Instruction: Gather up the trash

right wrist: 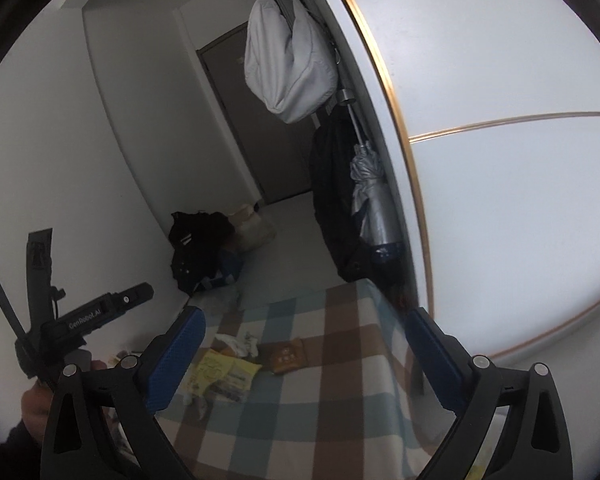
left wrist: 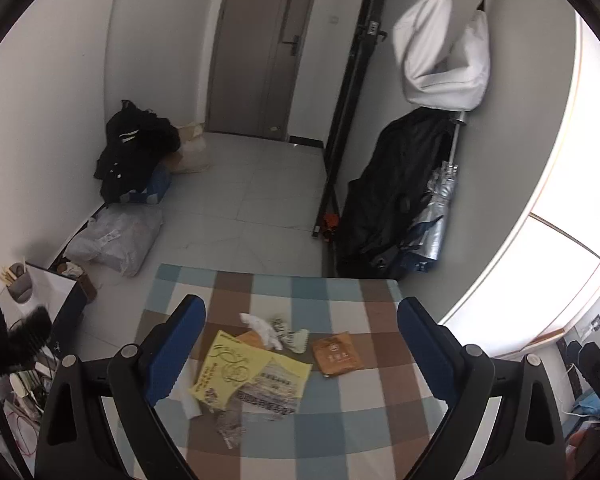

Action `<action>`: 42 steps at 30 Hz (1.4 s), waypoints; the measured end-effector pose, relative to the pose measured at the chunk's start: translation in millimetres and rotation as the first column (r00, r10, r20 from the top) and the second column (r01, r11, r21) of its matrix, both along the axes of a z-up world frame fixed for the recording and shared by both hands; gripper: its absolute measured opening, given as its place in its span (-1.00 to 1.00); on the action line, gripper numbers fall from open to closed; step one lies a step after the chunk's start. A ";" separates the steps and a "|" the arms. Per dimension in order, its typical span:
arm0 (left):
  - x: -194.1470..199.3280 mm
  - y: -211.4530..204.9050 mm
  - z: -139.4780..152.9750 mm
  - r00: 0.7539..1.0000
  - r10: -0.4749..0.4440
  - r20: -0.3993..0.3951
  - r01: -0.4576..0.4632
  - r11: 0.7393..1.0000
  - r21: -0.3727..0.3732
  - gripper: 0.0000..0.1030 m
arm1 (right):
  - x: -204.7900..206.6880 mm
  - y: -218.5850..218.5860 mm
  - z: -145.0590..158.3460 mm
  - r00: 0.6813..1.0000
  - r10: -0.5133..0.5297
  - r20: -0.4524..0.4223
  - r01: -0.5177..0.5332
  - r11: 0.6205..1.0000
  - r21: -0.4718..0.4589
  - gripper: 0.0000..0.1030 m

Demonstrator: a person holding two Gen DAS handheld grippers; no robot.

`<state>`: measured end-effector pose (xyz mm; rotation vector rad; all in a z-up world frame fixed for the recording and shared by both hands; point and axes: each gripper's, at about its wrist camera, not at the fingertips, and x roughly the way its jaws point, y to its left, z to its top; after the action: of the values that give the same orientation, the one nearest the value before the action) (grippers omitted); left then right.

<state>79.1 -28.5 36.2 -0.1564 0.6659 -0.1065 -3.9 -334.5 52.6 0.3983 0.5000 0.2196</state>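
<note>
Both grippers hang above the checked table [left wrist: 332, 292] with jaws spread wide and nothing between them. The left gripper [left wrist: 300, 344] tilts downward over the trash: a yellow wrapper [left wrist: 236, 368], a crumpled white tissue [left wrist: 262, 328] and an orange packet [left wrist: 336, 354], all lying loose near the middle of the cloth. The right gripper [right wrist: 304, 356] points more shallowly toward the same litter from nearer the pale cabinet door [right wrist: 500, 200]. At that view's left edge a hand [right wrist: 36, 404] grips the other tool's black handle.
</note>
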 end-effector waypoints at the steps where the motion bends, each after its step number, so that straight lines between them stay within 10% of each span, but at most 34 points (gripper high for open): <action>1: -0.9 8.7 -1.4 1.000 0.014 -0.005 -0.014 1.000 -0.005 0.85 | 5.3 10.6 -0.6 1.000 0.014 -0.003 -0.014 1.000 0.002 0.96; 24: 21.2 134.2 -50.0 0.964 0.163 -0.208 -0.199 0.966 -0.165 0.85 | 86.5 162.6 -58.7 0.931 0.308 -0.196 -0.346 0.917 -0.201 0.96; 36: 29.2 166.4 -56.9 0.942 0.201 -0.267 -0.260 0.943 -0.208 0.84 | 142.5 248.3 -134.3 0.700 0.582 -0.415 -0.702 0.669 -0.244 0.96; 42: 30.7 172.9 -60.3 0.933 0.226 -0.279 -0.292 0.931 -0.221 0.85 | 148.0 273.6 -162.3 0.651 0.597 -0.469 -0.754 0.581 -0.307 0.96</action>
<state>109.8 144.5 -24.0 -0.5170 0.8754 0.0863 144.1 -61.0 -109.7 -0.2984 1.0038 0.7893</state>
